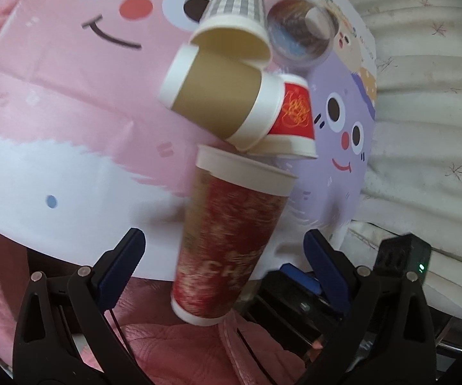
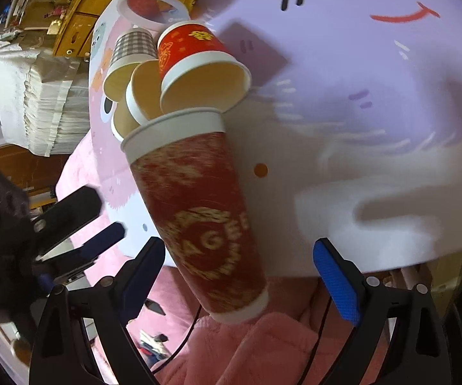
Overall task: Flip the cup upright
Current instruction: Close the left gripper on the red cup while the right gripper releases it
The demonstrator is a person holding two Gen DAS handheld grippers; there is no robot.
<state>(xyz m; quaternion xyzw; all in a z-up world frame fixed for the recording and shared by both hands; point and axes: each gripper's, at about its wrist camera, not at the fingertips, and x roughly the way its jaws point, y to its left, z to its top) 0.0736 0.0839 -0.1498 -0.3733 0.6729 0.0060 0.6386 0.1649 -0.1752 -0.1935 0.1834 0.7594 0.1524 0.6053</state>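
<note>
A tall red paper cup (image 1: 227, 234) with gold lettering and a white rim stands tilted at the near edge of the table, its base over the edge; it also shows in the right wrist view (image 2: 202, 221). It is blurred. My left gripper (image 1: 222, 256) is open with the cup between its fingers, not touching. My right gripper (image 2: 239, 263) is open too; its left finger (image 2: 144, 266) is close to the cup's side. Whether anything holds the cup I cannot tell.
Behind it lie a brown-sleeved cup (image 1: 218, 102), a small red cup (image 1: 295, 118), a checked cup (image 1: 234, 6) and a clear lid (image 1: 301, 32), on a cartoon-print tablecloth (image 1: 70, 128). Pink fabric (image 1: 182, 353) is below the table edge. The left gripper (image 2: 80, 224) shows in the right wrist view.
</note>
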